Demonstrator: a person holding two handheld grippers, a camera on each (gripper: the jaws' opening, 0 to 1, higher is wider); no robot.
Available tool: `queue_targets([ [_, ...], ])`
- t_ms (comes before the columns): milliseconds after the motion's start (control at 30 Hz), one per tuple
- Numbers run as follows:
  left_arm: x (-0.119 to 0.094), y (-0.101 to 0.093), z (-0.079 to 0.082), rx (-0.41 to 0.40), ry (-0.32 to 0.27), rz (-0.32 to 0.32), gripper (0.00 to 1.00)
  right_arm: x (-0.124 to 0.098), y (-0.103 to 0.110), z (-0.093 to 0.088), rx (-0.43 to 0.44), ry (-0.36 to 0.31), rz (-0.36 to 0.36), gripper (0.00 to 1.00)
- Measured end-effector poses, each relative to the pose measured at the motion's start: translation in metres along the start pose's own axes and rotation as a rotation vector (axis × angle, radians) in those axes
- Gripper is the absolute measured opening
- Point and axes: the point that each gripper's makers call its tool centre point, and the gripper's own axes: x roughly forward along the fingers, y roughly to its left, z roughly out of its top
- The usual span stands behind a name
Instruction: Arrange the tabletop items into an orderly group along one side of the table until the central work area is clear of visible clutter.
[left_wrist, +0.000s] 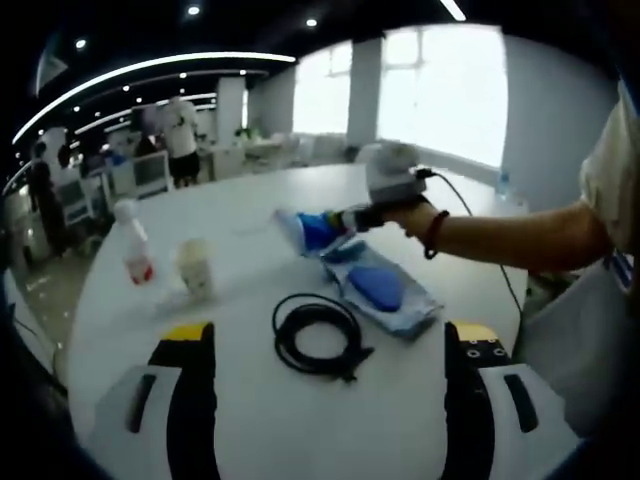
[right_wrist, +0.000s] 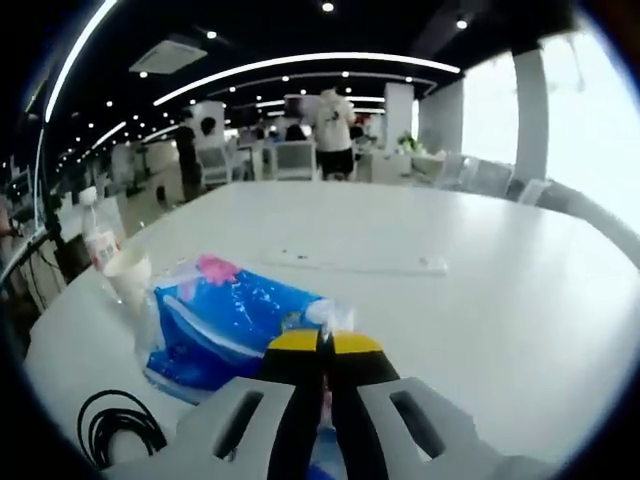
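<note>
The right gripper (right_wrist: 322, 345), jaws closed on the blue plastic packet (right_wrist: 225, 325), should next drag it aside; the left gripper (left_wrist: 330, 350) waits wide open.

Bottle (left_wrist: 132, 243) label too blurred to read; cable coil (right_wrist: 118, 430) partly cut off at view edge.

Blue packet (right_wrist: 225, 325) (crinkled), black cable (left_wrist: 318, 337) coiled, cup (left_wrist: 196, 268), bottle (left_wrist: 132, 242)
</note>
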Motion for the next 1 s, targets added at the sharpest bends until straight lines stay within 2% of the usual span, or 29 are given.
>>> queue_targets([
  [133,0.001,-0.002,-0.004,0.010,0.020,-0.002,0.91,-0.002,-0.016,-0.001,-0.009,0.013,-0.018,0.01],
  [233,0.001,-0.003,-0.003,0.006,0.013,-0.008,0.91,-0.002,-0.027,-0.003,0.006,0.030,-0.018,0.01],
  [567,0.001,-0.003,-0.005,0.002,0.020,-0.007,0.91,-0.002,-0.068,-0.007,-0.052,0.056,-0.073,0.01],
  [1000,0.004,-0.005,-0.009,0.010,0.038,-0.017,0.91,-0.003,-0.125,-0.019,-0.023,0.094,-0.147,0.01],
])
